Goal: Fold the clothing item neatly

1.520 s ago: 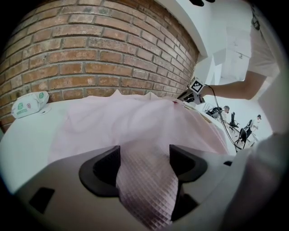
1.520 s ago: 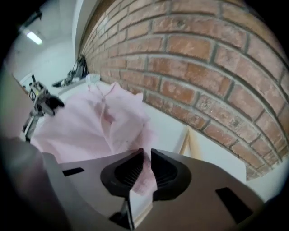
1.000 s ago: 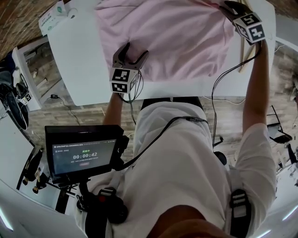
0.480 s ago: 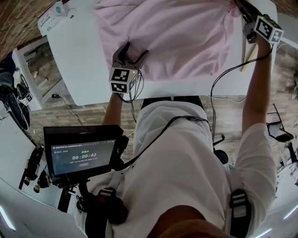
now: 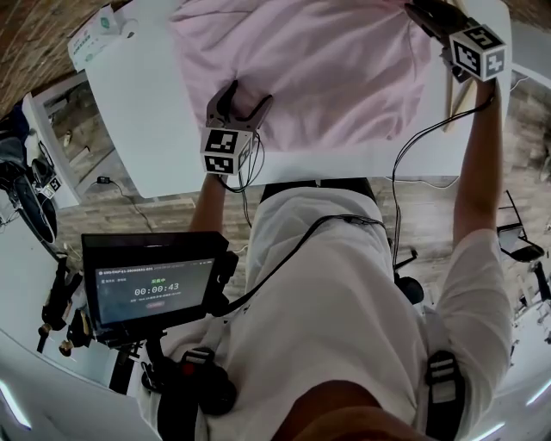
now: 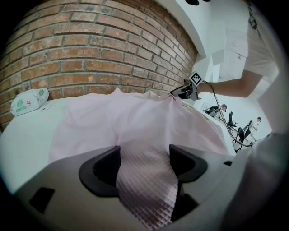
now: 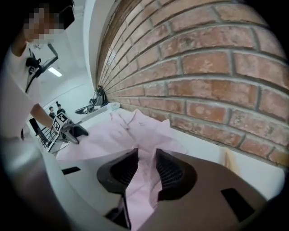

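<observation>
A pink shirt (image 5: 301,60) lies spread on the white table (image 5: 138,112), collar toward the brick wall. My left gripper (image 5: 241,93) rests on its near left part. Its jaws stand wide apart, and checked fabric (image 6: 144,180) fills the gap without being pinched. My right gripper (image 5: 415,10) is at the shirt's far right corner. Its jaws have just been opening. A crumpled fold of the shirt (image 7: 145,153) still stands loosely in the narrow gap between the ribbed pads (image 7: 169,173). Each gripper shows small in the other's view: right gripper (image 6: 183,92), left gripper (image 7: 72,131).
A white tissue pack (image 5: 103,30) sits at the table's far left corner. A wooden stick (image 5: 449,95) lies along the table's right edge. The brick wall (image 6: 90,58) runs behind the table. A timer screen (image 5: 155,284) hangs at the person's chest.
The right gripper swung out to the right, tugging the shirt's far corner, then came back left over that corner. The left gripper has not moved.
</observation>
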{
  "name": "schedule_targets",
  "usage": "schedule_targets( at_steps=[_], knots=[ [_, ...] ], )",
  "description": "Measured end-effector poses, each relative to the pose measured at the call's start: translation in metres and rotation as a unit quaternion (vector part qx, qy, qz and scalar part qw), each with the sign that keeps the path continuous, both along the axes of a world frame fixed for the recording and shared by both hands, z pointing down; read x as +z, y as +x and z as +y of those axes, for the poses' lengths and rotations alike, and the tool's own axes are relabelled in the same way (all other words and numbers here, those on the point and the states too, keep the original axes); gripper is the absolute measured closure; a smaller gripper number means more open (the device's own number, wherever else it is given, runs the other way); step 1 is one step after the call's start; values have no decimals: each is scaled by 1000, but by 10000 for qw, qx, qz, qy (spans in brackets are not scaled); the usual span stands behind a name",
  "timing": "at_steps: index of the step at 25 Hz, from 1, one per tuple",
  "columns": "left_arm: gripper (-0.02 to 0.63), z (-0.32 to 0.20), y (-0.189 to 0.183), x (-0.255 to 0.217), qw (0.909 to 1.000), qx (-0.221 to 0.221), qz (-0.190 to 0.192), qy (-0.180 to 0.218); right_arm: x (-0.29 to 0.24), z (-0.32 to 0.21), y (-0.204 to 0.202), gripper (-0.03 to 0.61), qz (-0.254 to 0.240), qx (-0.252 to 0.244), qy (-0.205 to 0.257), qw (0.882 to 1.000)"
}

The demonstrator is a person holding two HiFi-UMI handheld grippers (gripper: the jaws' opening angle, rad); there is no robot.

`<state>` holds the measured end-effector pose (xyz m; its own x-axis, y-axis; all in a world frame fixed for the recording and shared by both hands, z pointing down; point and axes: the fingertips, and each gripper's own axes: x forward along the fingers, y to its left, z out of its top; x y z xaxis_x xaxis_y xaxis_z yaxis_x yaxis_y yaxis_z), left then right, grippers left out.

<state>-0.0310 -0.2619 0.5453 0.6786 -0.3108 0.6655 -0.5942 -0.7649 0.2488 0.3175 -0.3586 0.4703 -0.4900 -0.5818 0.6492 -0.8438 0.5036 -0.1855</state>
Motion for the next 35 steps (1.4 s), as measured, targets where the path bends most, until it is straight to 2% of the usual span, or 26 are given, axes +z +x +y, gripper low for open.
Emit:
schedule_targets(
  at_steps=[4, 6, 9, 12, 14, 17, 20, 24, 27, 31, 35],
  knots=[
    [271, 1, 2, 2, 10000, -19, -27, 6, 50, -3, -34, 469, 196, -558, -593, 9965],
    [271, 3, 5, 3, 10000, -6, -26, -16, 55, 1, -52, 469, -56, -838, -689, 9941],
    [271, 4, 7, 1, 10000, 57, -35, 19, 21, -6, -55, 469, -444, -631, -227, 9968],
    [271, 4, 6, -2, 10000, 25, -7, 59, 8, 1, -54, 469, -65, -800, -89, 9967],
    [271, 5, 6, -4, 10000, -21, 25, 84, 8, 13, -66, 469, -98, -1101, -226, 9936],
    [271, 1, 5, -14, 9996, -129, 42, 243, 1, 19, -112, 469, -692, -1408, -225, 9874],
    [271, -1, 3, -25, 9990, -288, 134, 302, -6, -6, -185, 469, -1083, -1388, 258, 9840],
    [272, 14, 15, -20, 9995, -7, 43, 312, 21, -45, -284, 469, -628, -2121, 353, 9746],
    [272, 28, 26, -16, 9996, 83, 44, 262, 33, -62, -329, 469, -536, -2636, 215, 9629],
    [271, 43, 45, -6, 9998, 113, 110, 155, 55, -78, -334, 468, 41, -2932, 206, 9558],
    [271, 46, 51, -5, 9995, 27, 123, 274, 82, -79, -329, 459, 565, -3227, 51, 9448]
  ],
)
